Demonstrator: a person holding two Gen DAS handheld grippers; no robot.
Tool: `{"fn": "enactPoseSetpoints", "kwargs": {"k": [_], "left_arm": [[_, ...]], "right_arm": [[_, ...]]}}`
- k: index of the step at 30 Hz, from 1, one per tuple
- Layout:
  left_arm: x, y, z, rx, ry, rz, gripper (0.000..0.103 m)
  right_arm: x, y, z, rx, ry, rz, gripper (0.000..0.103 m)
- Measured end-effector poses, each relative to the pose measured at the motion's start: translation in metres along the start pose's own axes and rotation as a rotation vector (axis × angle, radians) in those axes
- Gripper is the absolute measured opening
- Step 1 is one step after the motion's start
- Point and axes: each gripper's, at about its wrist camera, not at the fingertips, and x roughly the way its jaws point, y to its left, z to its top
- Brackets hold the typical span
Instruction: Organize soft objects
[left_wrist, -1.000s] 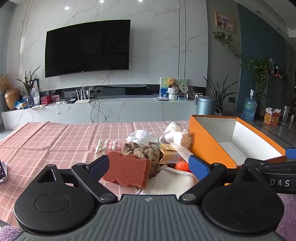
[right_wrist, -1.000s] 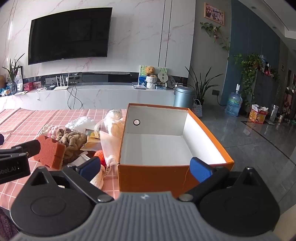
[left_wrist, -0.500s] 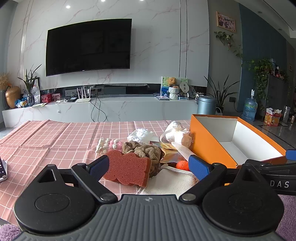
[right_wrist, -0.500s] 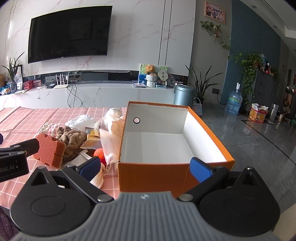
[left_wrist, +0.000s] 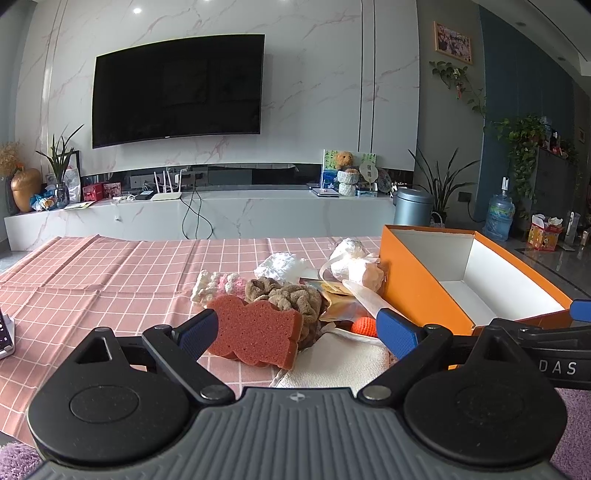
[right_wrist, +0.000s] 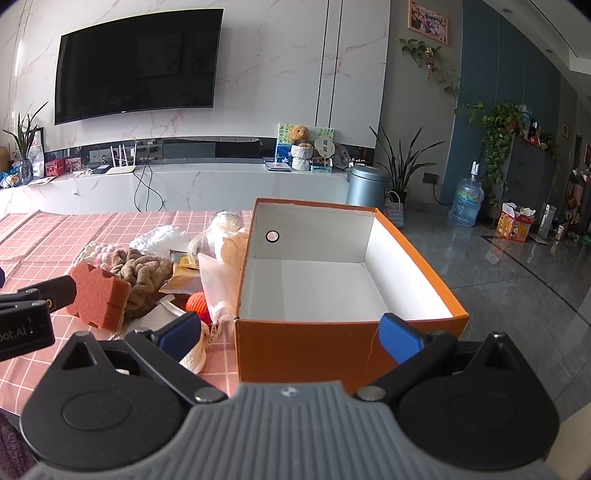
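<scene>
A pile of soft things lies on the pink checked tablecloth (left_wrist: 110, 273): a red-brown sponge (left_wrist: 255, 334), a brown knitted piece (left_wrist: 291, 299), a pink-white fluffy piece (left_wrist: 218, 286), a white crumpled piece (left_wrist: 280, 264), an orange crochet ball (left_wrist: 364, 326), a cream cloth (left_wrist: 332, 365) and a tied white bag (left_wrist: 354, 260). An open orange box (right_wrist: 347, 325), white and empty inside, stands right of the pile. My left gripper (left_wrist: 295, 332) is open, just short of the sponge. My right gripper (right_wrist: 291, 334) is open in front of the box's near wall.
A device edge (left_wrist: 5, 332) lies at the table's left. Behind the table stand a white TV console (left_wrist: 199, 218), a grey bin (left_wrist: 412, 210) and plants. The grey tiled floor (right_wrist: 517, 280) lies to the right of the box.
Both views have shifted only slightly; the pile and box sit a little lower and nearer in the frames. Both grippers stay open and empty.
</scene>
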Motion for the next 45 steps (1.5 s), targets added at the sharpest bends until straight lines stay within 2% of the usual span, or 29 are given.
{"fn": "enactPoseSetpoints", "kwargs": {"k": [45], "left_arm": [[-0.0009, -0.0065, -0.0008, 0.000, 0.005, -0.007, 0.103]], "right_arm": [[-0.0015, -0.0050, -0.0002, 0.011, 0.006, -0.013, 0.101]]}}
